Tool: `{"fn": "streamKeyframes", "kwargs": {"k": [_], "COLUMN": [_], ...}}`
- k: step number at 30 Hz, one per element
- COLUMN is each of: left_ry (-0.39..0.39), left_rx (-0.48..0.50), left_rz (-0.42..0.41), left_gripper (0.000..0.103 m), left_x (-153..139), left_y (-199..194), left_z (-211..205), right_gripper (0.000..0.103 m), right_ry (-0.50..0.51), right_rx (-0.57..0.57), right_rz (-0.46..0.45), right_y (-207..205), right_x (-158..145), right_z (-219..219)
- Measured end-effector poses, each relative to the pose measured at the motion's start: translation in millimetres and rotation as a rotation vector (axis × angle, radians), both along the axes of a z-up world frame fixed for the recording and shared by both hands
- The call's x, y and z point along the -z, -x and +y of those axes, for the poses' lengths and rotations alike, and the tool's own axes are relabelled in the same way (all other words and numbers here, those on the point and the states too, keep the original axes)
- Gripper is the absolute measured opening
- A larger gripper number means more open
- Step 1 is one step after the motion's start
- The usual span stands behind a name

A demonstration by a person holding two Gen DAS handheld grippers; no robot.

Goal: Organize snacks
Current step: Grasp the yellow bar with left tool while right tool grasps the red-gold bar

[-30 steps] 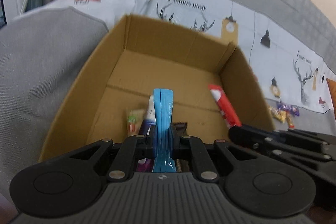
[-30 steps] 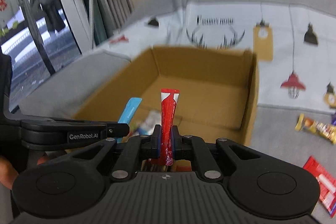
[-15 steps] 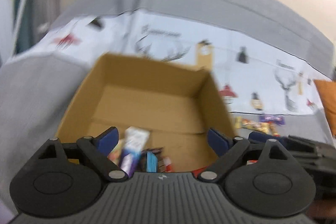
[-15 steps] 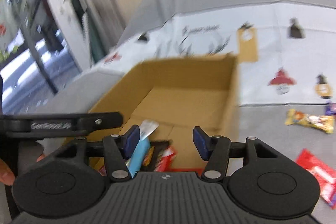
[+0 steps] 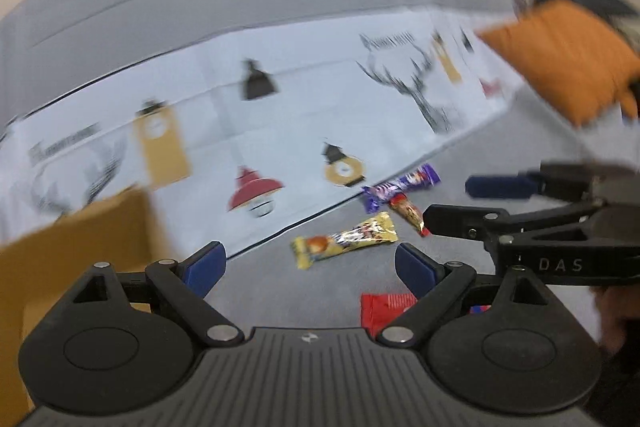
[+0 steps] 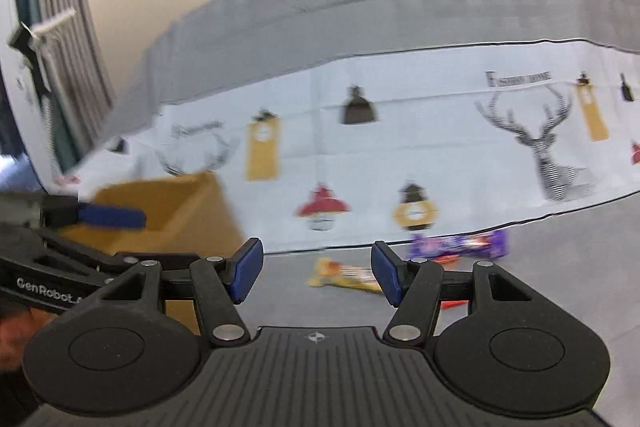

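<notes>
My left gripper [image 5: 310, 265] is open and empty above the grey sofa seat. A yellow snack bar [image 5: 344, 239] lies just beyond its fingertips, with a purple bar [image 5: 400, 187] and a red-orange bar [image 5: 408, 213] farther back and a red packet [image 5: 384, 309] close under the right finger. The cardboard box [image 5: 76, 247] is at the left edge. My right gripper [image 6: 316, 273] is open and empty; the yellow bar [image 6: 344, 277] and the purple bar [image 6: 460, 245] lie ahead of it, and the box [image 6: 168, 207] is to its left.
A white printed cloth [image 5: 280, 115] covers the sofa back. An orange cushion [image 5: 568, 59] sits at the far right. The right gripper [image 5: 520, 223] shows at the right of the left wrist view; the left gripper [image 6: 80, 227] shows at the left of the right wrist view.
Both grippers opened over the box, dropping the blue and red sticks into it, then swung right, away from the box and toward the loose snacks on the seat.
</notes>
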State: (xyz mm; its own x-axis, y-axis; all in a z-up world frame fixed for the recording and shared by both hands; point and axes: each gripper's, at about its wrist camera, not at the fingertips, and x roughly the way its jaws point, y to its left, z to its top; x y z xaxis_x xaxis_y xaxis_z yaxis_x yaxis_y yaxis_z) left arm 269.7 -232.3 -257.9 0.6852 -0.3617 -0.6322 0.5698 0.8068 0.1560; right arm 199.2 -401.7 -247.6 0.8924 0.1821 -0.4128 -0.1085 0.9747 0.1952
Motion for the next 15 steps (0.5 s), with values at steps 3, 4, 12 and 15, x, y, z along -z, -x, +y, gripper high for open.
{"fn": "streamKeyframes", "kwargs": {"k": [3, 4, 12, 15], "left_ry": [-0.062, -0.077, -0.218, -0.178], "left_rx": [0.036, 0.041, 0.136, 0.156], "left_rz": [0.05, 0.071, 0.145, 0.165], "left_gripper": [0.089, 0.086, 0.066, 0.044], "left_x": [33, 44, 119, 123], "left_y": [-40, -52, -114, -125], "left_z": [-29, -38, -77, -75], "right_gripper": [0.055, 0.055, 0.047, 0.043], "right_ry": [0.052, 0.046, 0.11, 0.121], "right_rx": [0.015, 0.029, 0.067, 0.033], "right_rz": [0.05, 0.078, 0.237, 0.291], "right_y": [-23, -31, -98, -122], "right_x": [19, 26, 69, 86], "right_z": [-20, -28, -61, -68]}}
